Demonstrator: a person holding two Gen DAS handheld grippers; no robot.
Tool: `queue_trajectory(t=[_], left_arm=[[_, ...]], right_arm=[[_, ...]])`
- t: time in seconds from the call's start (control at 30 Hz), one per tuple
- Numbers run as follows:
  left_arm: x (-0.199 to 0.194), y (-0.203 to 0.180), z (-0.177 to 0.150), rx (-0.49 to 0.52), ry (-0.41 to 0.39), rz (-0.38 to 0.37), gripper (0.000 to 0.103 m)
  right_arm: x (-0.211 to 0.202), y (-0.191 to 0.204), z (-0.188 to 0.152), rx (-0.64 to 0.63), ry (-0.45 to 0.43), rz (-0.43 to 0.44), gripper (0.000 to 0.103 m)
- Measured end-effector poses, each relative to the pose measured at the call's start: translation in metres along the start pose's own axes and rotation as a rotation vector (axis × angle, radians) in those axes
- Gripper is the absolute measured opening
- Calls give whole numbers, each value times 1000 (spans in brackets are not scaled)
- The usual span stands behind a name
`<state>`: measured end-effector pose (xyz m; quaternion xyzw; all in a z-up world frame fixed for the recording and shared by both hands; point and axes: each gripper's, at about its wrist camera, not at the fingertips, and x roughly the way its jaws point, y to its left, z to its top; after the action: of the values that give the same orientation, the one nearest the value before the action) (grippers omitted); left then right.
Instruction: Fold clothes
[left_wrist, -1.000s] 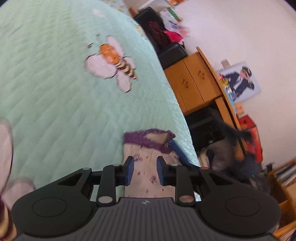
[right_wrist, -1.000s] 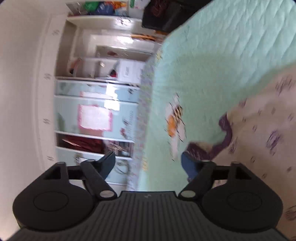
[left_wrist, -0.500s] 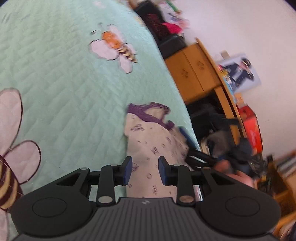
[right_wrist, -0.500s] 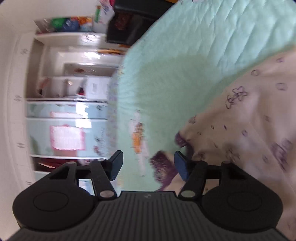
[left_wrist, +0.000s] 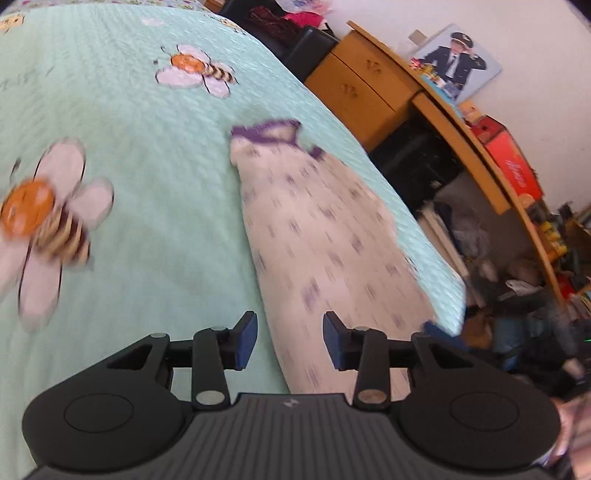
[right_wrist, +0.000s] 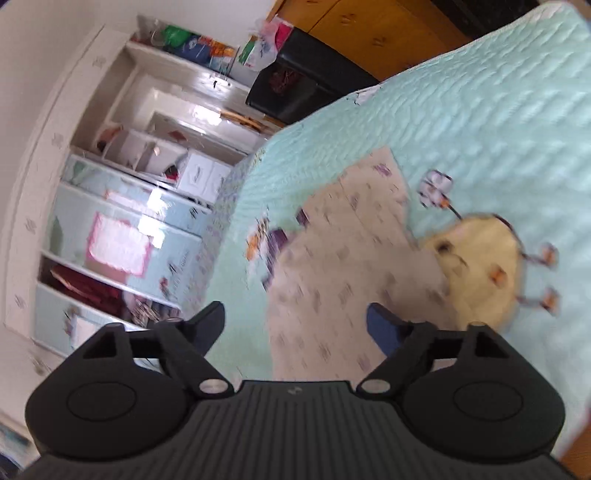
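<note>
Cream garment (left_wrist: 325, 229) with purple trim, maybe a folded dress, lay long on the mint bee bedspread (left_wrist: 122, 140), left gripper (left_wrist: 289, 341) and right gripper (right_wrist: 295, 325) jaws wide, holding nothing

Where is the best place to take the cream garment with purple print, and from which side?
Probably the near hem of the cream garment, from the near side: it lies flat and lengthwise, its purple collar far away, its hem under the open left claw.

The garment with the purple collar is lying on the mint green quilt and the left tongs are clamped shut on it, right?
Not quite. The left wrist view shows the left tongs open, gripping nothing. The garment does lie on the mint green quilt.
</note>
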<state>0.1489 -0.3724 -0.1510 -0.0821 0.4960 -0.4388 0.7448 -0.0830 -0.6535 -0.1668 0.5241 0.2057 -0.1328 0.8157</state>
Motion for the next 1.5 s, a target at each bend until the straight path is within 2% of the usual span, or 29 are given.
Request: queue_trajectory(t=[0.1,0.17,0.27,0.3,0.37,0.43,0.47,0.53,0.6,0.63,0.77,0.93,0.97,1.13,1.5], left_arm=[[-28,-13,-29,22,10,-11,41],[-45,-25,-39,38,-9,-32,41],[-55,-48,-38,78,-38,-45,43],[-55,-57,-34,91,-41,-35,43],[-71,-76,-28,103,-63,-3,41],[-98,-100,-23,159,-109,2,45],[-112,-112,-21,187,-131,4,53],[-134,-142,-19,277,-190,140,66],[-140,-155,-18,309,-213,214,73],[-142,-160,-17,320,-221,245,77],[-149,-179,-16,363,-253,369,79],[-158,-203,-14,417,-294,524,79],[-159,-202,-14,417,-294,536,79],[-152,-196,-17,397,-265,537,79],[-147,-197,-19,403,-260,525,79]], right_arm=[[-23,-12,-23,-25,-17,-112,83],[-47,-12,-38,5,-62,-84,84],[-73,6,-55,-41,-114,-15,85],[-75,13,-57,-60,-115,-18,85],[-81,28,-58,-52,-127,-78,85],[-96,56,-62,-144,-152,-133,85],[-104,73,-65,-222,-177,-162,85],[-121,119,-72,-443,-229,-267,85],[-123,160,-77,-615,-241,-403,85],[-121,172,-76,-638,-241,-430,85],[-112,210,-74,-692,-233,-510,86],[-107,219,-78,-655,-236,-574,86],[-110,218,-82,-654,-236,-579,86],[-112,214,-90,-654,-226,-598,86],[-113,209,-89,-651,-236,-605,86]])
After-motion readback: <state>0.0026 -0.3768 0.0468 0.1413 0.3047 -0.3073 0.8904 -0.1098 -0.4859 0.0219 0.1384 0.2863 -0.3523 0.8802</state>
